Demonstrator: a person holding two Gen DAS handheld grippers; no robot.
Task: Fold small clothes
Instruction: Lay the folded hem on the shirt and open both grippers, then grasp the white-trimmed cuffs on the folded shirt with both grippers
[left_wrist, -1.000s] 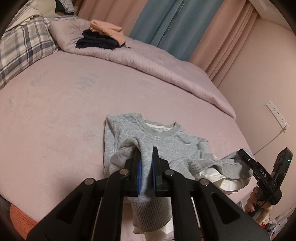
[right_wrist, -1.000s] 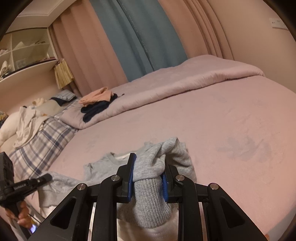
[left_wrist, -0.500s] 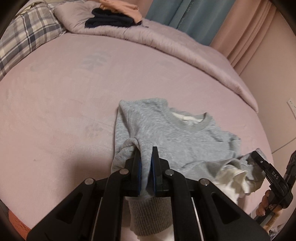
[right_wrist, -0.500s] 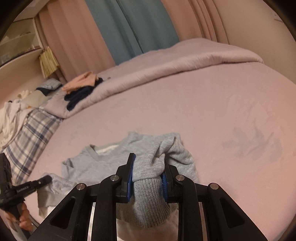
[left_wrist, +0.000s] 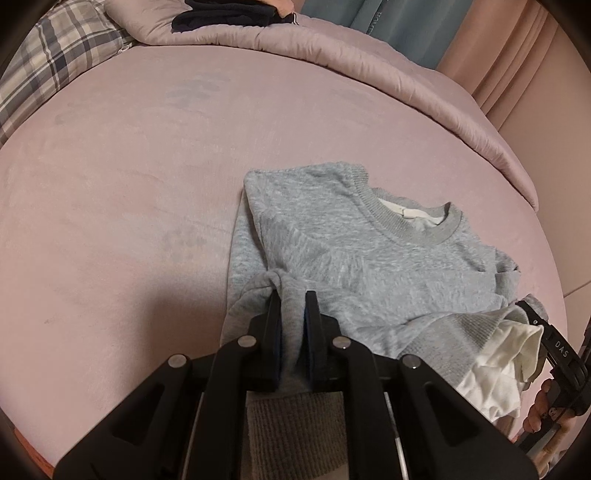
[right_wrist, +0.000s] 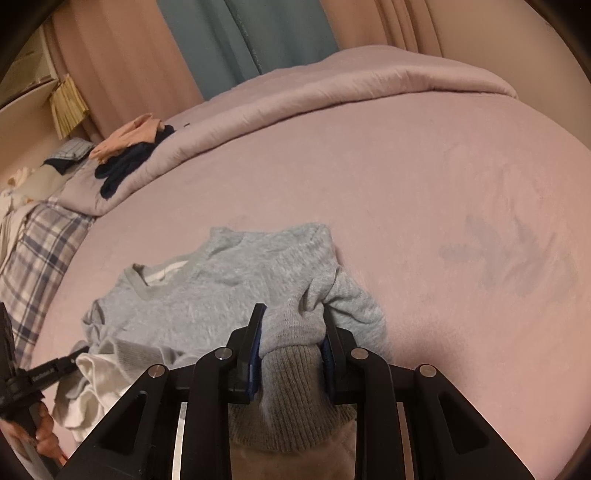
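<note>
Both grippers have dropped closer to the pink bed (left_wrist: 110, 192) than a second ago, laying the grey sweatshirt (left_wrist: 351, 251) flatter, collar away. The left gripper (left_wrist: 293, 314) pinches its hem, jaws starting to part; the right gripper (right_wrist: 291, 325) clamps the ribbed hem.

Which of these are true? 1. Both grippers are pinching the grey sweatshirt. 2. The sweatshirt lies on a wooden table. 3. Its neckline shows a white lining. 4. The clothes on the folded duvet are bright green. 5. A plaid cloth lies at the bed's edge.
1. True: the left gripper and right gripper each clamp a bunch of the grey sweatshirt.
2. False: it lies on a pink bed.
3. True: the white lining shows inside the collar.
4. False: the pile on the folded duvet is dark navy and peach clothes.
5. True: the plaid cloth is there.
</note>
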